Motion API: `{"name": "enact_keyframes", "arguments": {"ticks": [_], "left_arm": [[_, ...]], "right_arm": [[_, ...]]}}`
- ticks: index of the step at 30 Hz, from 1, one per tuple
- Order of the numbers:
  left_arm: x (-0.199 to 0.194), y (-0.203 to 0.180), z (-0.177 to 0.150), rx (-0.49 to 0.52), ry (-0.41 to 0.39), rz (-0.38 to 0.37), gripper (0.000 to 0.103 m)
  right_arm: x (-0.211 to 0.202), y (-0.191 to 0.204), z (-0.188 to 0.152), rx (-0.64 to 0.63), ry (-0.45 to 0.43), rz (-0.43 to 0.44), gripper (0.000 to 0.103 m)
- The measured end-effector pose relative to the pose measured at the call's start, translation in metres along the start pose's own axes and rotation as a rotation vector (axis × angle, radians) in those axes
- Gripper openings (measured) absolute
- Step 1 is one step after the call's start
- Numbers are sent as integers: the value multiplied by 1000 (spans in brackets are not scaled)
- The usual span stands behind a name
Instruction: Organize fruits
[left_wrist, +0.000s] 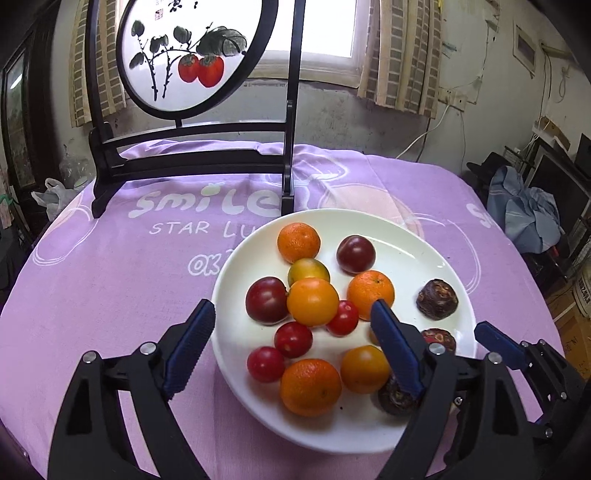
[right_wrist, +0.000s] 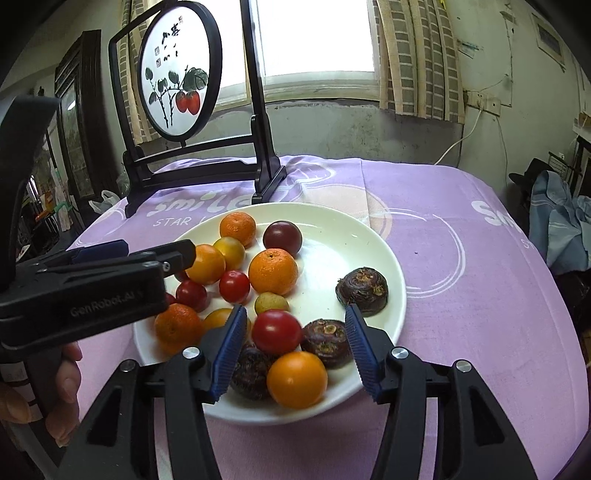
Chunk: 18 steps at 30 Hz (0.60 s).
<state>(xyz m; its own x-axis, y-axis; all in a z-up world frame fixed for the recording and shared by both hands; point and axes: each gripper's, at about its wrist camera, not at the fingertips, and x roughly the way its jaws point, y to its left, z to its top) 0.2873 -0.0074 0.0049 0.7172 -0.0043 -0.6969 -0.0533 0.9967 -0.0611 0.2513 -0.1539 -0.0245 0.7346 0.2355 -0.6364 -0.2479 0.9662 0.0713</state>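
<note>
Hovering over the near side of a white plate on a lilac printed tablecloth, both grippers stand with nothing between their blue pads. The left gripper is spread wide, its left finger over the cloth just beside the plate's rim and its right finger above the fruit; no pad touches anything. The right gripper is parted less far, with a red tomato, an orange-yellow tomato and two dark, rough water chestnuts showing in the gap between its fingers, though neither pad presses on them. All the fruit lies on the plate: small tangerines, dark purple plums, red and yellow cherry tomatoes crowded toward the left and middle, and a third water chestnut apart on the right side. Behind the plate stands a black-framed round screen painted with two red fruits. A person's hand grips the left tool's handle.
</note>
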Motion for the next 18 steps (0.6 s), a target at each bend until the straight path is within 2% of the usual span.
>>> {"name": "enact_keyframes", "arguments": {"ticks": [2,8,15,18], "left_arm": [[-11,2,-5,-7,-8,-6,87],[-47,7,-32,-13,-17,-39,90],[-90,18,-79,-15,-9,-62,92],[-106,28,-102,-23,-12,-46,96]], "right_arm": [[-11,-1,-4,13,-5,0,64],[-43,8,-32,3,12,-1,68],[-80,25,-70,-18,27,-12,79],[-89,27,-85,-26,40,-21,83]]}}
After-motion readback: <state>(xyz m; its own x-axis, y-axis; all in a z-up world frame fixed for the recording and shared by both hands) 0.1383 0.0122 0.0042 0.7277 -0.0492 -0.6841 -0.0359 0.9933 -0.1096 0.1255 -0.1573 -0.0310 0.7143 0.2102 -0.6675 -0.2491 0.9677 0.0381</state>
